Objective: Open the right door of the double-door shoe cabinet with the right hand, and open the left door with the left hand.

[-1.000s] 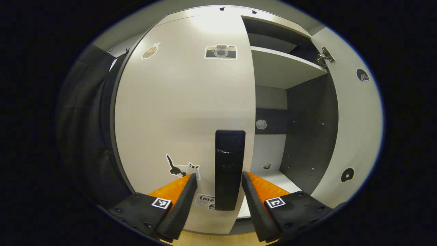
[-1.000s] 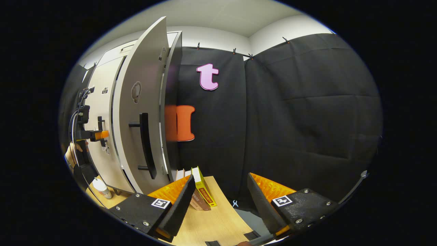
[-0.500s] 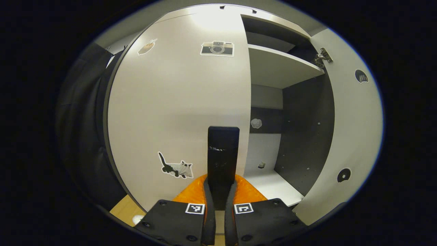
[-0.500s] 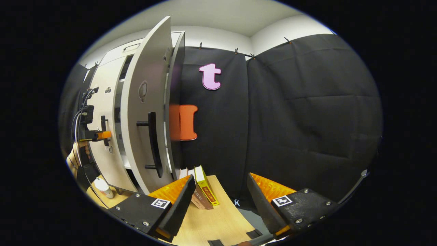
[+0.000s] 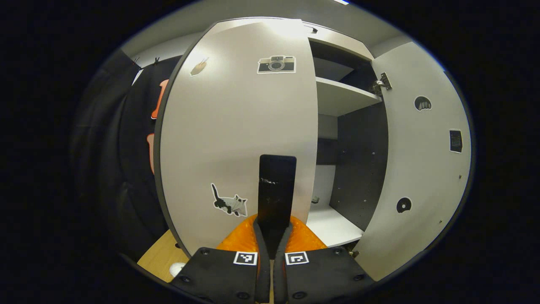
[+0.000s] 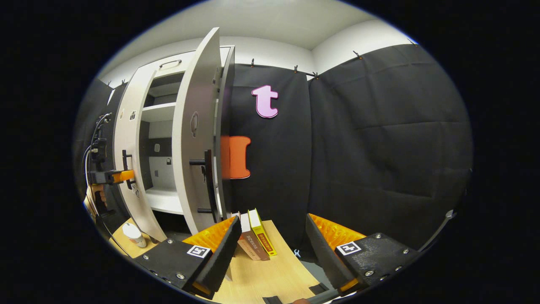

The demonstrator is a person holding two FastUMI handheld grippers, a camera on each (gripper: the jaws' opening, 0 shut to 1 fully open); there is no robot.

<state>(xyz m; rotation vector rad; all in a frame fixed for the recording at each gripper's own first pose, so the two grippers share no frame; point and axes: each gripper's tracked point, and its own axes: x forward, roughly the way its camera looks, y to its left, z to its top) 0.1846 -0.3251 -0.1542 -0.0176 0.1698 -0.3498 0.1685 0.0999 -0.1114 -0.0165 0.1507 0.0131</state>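
in the left gripper view, the left gripper (image 5: 272, 236) is sitting at the bottom with its fingers (image 5: 258, 236) drawn in close, both pressing on the lower end of the black handle (image 5: 276, 185) of the left door (image 5: 236, 126). the handle is standing upright near the door's free edge. a cat sticker (image 5: 229, 204) is showing just left of the handle, and a camera sticker (image 5: 276, 64) is sitting near the door's top edge. past the free edge, the shoe cabinet (image 5: 341, 139) is showing its inside: a white shelf (image 5: 344, 97) up high, a dark side wall, and a white bottom board (image 5: 333, 223). the right door (image 5: 422, 160) is standing wide open beyond it, with its hinge (image 5: 382, 82) at the top corner and small stickers on its inner face.

in the right gripper view, the right gripper (image 6: 270, 249) is hanging with its jaws wide apart and nothing between them. it is pointing over a wooden floor (image 6: 274, 274), well apart from the cabinet. books (image 6: 255, 234) are leaning just behind the near finger, against the black cloth wall (image 6: 379, 147). farther left, the right door (image 6: 196, 135) is showing almost edge-on with its black handle (image 6: 207, 181) sticking out. beyond it the left door (image 6: 128, 160) is standing partly open, and the other gripper (image 6: 120, 175) is clamping its handle, with a hand (image 6: 93, 198) behind it. a small white bottle (image 6: 134, 234) is standing on the floor near that door's bottom corner.
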